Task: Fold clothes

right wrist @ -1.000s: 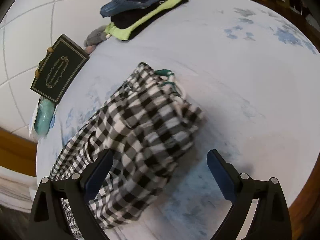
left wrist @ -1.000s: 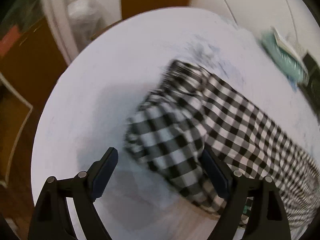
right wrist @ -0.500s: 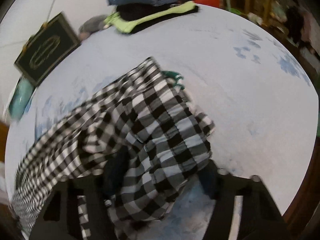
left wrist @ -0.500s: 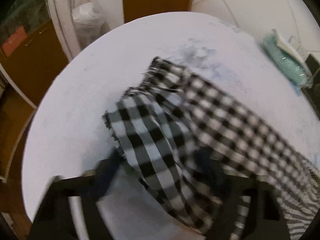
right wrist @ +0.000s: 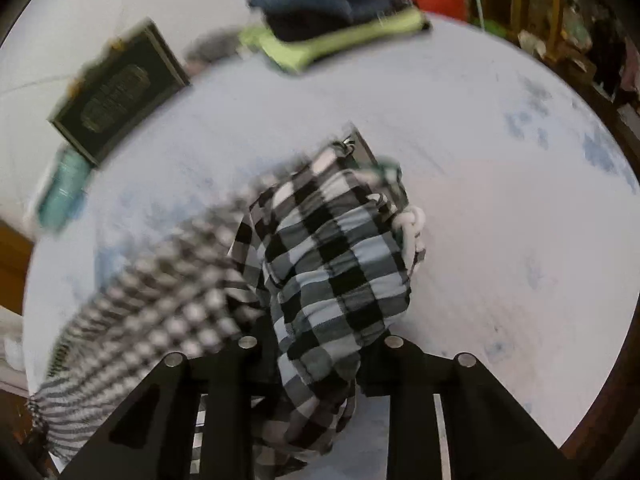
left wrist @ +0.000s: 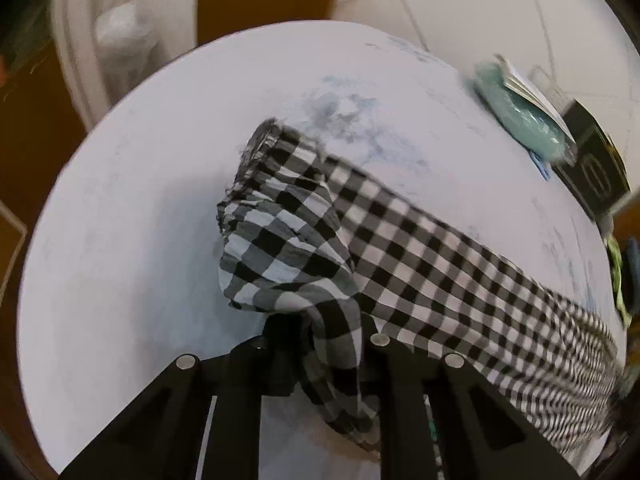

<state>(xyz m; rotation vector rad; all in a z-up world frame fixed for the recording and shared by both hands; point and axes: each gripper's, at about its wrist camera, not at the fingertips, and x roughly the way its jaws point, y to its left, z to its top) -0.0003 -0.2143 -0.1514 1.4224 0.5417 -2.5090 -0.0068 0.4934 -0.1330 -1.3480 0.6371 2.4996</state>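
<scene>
A black-and-white checked garment (left wrist: 400,248) lies across the round white table (left wrist: 120,220). My left gripper (left wrist: 324,344) is shut on its near edge, with the cloth bunched between the jaws and its gathered hem (left wrist: 260,152) raised toward the far side. In the right wrist view the same checked garment (right wrist: 328,264) is bunched and lifted. My right gripper (right wrist: 316,344) is shut on its lower fold. A white knotted drawstring (right wrist: 412,224) hangs at the cloth's right edge.
A dark book (right wrist: 120,88) and a teal packet (right wrist: 64,188) sit at the table's far left edge. A stack of folded clothes, blue over black over lime green (right wrist: 336,24), sits at the far edge. Tiled wall lies behind.
Both grippers went from open above the flat garment to shut on it. The cloth is now gathered and lifted off the table on both sides.
</scene>
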